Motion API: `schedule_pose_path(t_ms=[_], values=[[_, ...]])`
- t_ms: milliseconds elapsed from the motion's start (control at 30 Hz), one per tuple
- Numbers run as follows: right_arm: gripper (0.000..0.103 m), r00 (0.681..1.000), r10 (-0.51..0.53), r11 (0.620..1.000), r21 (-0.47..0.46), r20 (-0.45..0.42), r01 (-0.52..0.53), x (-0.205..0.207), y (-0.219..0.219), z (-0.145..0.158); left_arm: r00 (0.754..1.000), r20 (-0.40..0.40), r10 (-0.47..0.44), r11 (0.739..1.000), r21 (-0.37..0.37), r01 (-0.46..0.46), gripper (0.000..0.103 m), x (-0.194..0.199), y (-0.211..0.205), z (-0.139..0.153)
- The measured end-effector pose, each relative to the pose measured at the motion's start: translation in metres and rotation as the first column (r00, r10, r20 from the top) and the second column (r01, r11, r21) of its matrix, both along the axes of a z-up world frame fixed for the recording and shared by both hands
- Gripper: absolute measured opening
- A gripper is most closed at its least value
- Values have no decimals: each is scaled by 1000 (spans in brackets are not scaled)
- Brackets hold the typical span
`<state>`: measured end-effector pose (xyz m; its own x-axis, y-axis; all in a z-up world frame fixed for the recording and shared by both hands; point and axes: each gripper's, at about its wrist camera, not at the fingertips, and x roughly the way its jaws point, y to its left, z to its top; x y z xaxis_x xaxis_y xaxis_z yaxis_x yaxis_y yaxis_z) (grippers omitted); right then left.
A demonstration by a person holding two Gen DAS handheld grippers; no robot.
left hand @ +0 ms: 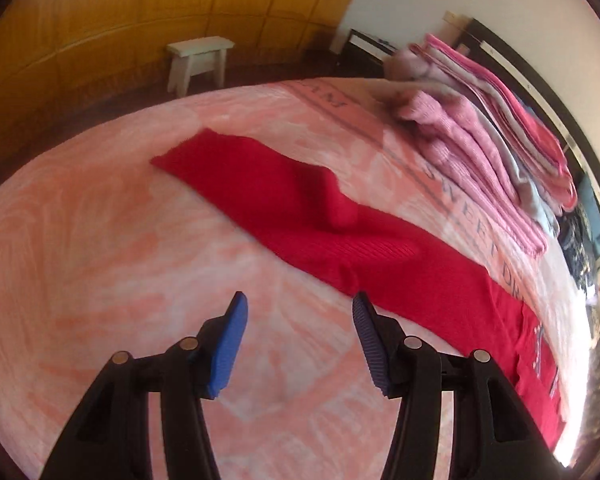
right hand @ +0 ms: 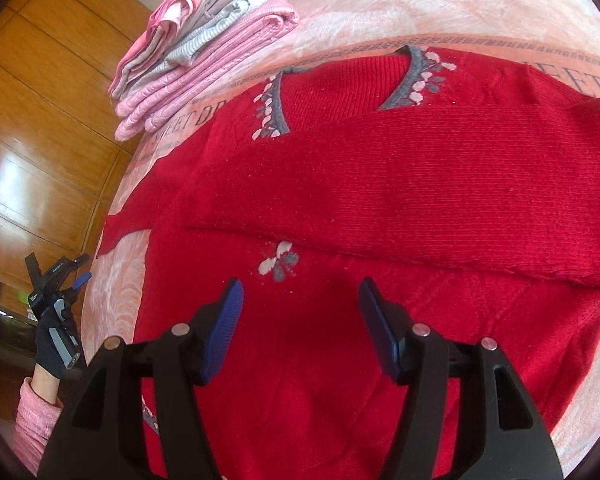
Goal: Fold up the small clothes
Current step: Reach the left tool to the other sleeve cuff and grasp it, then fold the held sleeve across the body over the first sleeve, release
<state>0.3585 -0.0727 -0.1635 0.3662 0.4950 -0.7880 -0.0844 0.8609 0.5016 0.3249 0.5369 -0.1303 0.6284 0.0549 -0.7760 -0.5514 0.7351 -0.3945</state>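
Note:
A red knitted sweater [right hand: 380, 184] with grey and white leaf trim lies flat on the pink bed cover [right hand: 420, 4]. One sleeve is folded across its chest. Its other sleeve [left hand: 268, 188] stretches out over the bed cover [left hand: 100, 240] in the left wrist view. My left gripper [left hand: 298, 312] hovers open above the bed, just short of that sleeve's near edge, holding nothing. My right gripper [right hand: 300, 296] hangs open over the sweater's lower body, empty. The left gripper [right hand: 66, 276] also shows at the bed's left edge, held by a gloved hand [right hand: 52, 340].
A stack of folded pink and grey clothes [left hand: 496, 136] [right hand: 204, 56] sits on the bed beyond the sweater. A white stool [left hand: 198, 62] stands on the floor past the bed, before wooden panels [left hand: 140, 4]. Dark furniture [left hand: 540, 92] lines the right side.

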Motion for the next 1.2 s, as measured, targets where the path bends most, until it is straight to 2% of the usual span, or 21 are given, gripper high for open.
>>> schedule_pose_path(t_ms=[100, 167, 333, 567, 633, 700, 800, 933, 1067, 1200], values=[[61, 1000, 13, 1000, -18, 1, -13, 2, 14, -4, 997, 15, 73, 991, -110, -71, 55, 0, 47, -20], [64, 1000, 18, 999, -38, 9, -18, 4, 21, -5, 995, 30, 94, 982, -166, -88, 55, 3, 63, -31], [65, 1000, 14, 999, -39, 21, -13, 10, 28, -6, 994, 89, 67, 981, -188, -49, 59, 26, 79, -40], [65, 999, -22, 1000, -17, 39, 22, 19, 31, -10, 991, 125, 46, 991, -131, -29, 59, 51, 87, -43], [65, 999, -32, 999, -9, 42, 32, 21, 31, -11, 992, 121, 31, 995, -98, -19, 46, 57, 85, -42], [65, 998, -34, 999, -7, 44, 34, 21, 30, -11, 993, 119, 23, 997, -76, -14, 22, 58, 84, -41], [64, 998, -30, 999, -9, 48, 31, 19, 31, -10, 989, 144, 20, 998, -61, -11, 6, 54, 84, -40], [63, 999, -30, 1000, 0, 46, 30, 14, 27, -11, 977, 214, 24, 1000, -16, -21, 4, 47, 73, -25], [63, 998, -35, 999, 0, 48, 35, 8, 22, -9, 954, 286, -94, 995, 67, 78, 4, 52, 31, 3], [63, 997, -50, 999, -11, 58, 50, 3, 11, -5, 910, 333, -249, 967, 143, 212, 4, 60, -35, 28]])
